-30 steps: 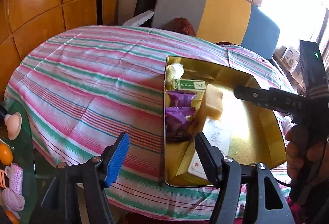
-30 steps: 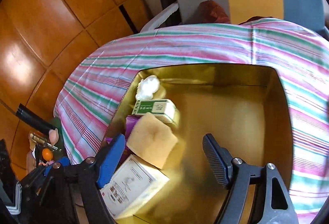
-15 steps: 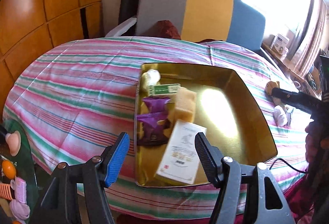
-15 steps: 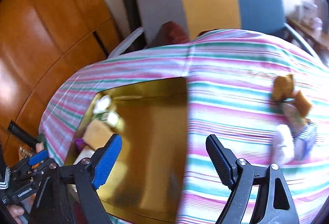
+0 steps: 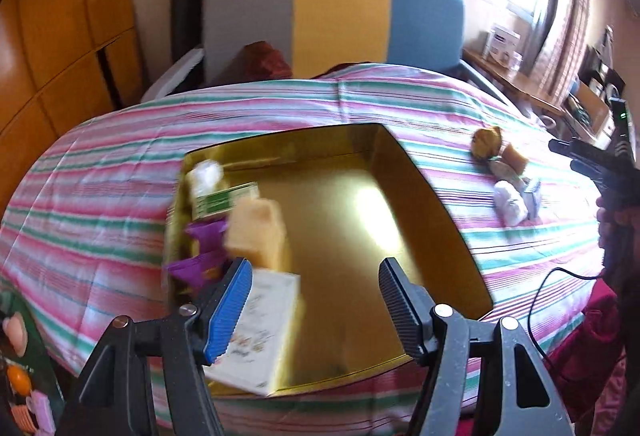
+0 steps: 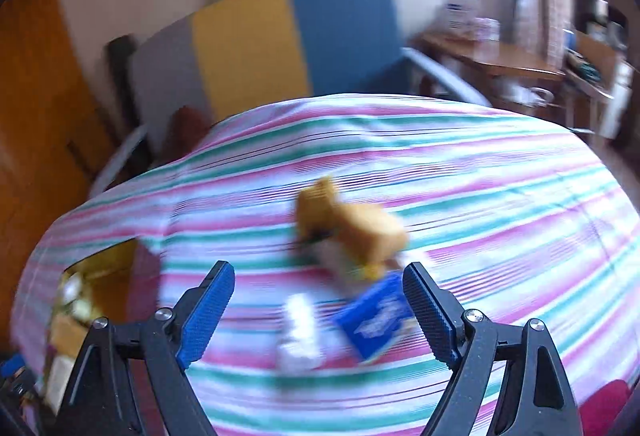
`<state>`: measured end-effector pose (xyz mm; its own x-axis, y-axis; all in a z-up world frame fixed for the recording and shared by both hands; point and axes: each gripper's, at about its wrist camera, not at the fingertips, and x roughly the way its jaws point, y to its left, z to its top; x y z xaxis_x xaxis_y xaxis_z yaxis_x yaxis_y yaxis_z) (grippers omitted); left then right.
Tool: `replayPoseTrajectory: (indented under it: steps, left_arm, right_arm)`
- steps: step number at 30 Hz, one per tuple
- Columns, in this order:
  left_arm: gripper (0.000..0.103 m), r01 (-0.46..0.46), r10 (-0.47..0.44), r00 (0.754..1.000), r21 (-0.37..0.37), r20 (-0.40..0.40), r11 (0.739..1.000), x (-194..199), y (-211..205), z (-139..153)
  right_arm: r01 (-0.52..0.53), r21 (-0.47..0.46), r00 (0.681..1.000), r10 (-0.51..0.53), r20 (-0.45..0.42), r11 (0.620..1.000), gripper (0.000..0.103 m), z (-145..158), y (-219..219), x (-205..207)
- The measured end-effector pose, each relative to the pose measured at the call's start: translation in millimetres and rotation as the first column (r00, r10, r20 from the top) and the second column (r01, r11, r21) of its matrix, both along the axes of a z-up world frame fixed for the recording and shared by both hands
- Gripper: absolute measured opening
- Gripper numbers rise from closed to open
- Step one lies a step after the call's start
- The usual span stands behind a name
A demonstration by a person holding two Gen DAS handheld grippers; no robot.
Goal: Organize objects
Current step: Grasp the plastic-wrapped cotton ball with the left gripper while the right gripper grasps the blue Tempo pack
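- A shallow gold metal tray [image 5: 400, 163] lies on a table under a pink, green and white striped cloth [image 5: 100, 195].
- All its contents sit along its left side: a white wrapped sweet [image 5: 206, 171] in the far corner, then a green and white carton [image 5: 224, 197], purple foil packets [image 5: 200, 252], a tan sponge-like block [image 5: 256, 232] leaning up, and a white printed box [image 5: 260, 328] at the near corner. The rest of the gold floor is bare.
- The left gripper [image 5: 316, 308] hovers over the tray's near edge, jaws wide apart, holding nothing.
- Well right of the tray, loose on the cloth, is a cluster: brown and tan snack pieces [image 6: 352, 224], a white wrapped item [image 6: 300, 332], and a blue packet [image 6: 376, 320]; motion blur hides detail.
- The right gripper [image 6: 320, 308] hangs just above this cluster, jaws spread, empty.
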<state>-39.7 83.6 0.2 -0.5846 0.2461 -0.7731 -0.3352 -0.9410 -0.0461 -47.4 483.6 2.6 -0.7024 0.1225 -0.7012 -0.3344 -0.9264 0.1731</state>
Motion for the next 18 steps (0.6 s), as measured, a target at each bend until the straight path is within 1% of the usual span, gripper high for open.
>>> replayPoseTrajectory:
  steps: [2, 3, 5, 7, 8, 10, 13, 16, 18]
  left_arm:
    - [0.067, 0.034, -0.034, 0.999, -0.004, -0.002, 0.999, -2, 17, 3]
    - [0.067, 0.048, -0.048, 0.999, -0.002, 0.0, 0.999, -3, 24, 4]
    - [0.067, 0.082, -0.082, 0.997, 0.01, 0.015, 0.997, -7, 42, 4]
    - [0.066, 0.115, -0.115, 0.993, 0.019, 0.032, 0.993, -10, 64, 3]
    - [0.063, 0.132, -0.133, 0.99, 0.024, 0.042, 0.991, -12, 73, 2]
    - [0.063, 0.167, -0.169, 0.983, 0.037, 0.068, 0.985, -14, 93, 1]
    - [0.06, 0.221, -0.226, 0.97, 0.057, 0.092, 0.974, -15, 123, -1]
    - [0.054, 0.26, -0.264, 0.959, 0.054, 0.107, 0.964, -19, 149, -4]
    - [0.05, 0.283, -0.29, 0.948, 0.068, 0.133, 0.957, -24, 168, -9]
  right_arm:
    - [0.097, 0.001, 0.995, -0.097, 0.001, 0.995, 0.087, -9, 29, 5]
    - [0.152, -0.016, 0.988, -0.152, 0.0, 0.988, 0.087, -16, 43, 10]
    - [0.254, -0.078, 0.967, -0.253, 0.032, 0.964, 0.087, -25, 69, 18]
    - [0.318, -0.153, 0.948, -0.318, 0.024, 0.936, 0.087, -26, 86, 25]
    - [0.327, -0.17, 0.944, -0.328, 0.023, 0.93, 0.087, -27, 90, 28]
    - [0.341, -0.199, 0.94, -0.339, 0.042, 0.919, 0.088, -30, 96, 30]
    - [0.337, -0.259, 0.941, -0.332, 0.063, 0.905, 0.088, -36, 100, 31]
    - [0.347, -0.291, 0.937, -0.338, 0.082, 0.892, 0.089, -42, 100, 32]
    - [0.342, -0.32, 0.939, -0.333, 0.085, 0.884, 0.089, -44, 101, 33]
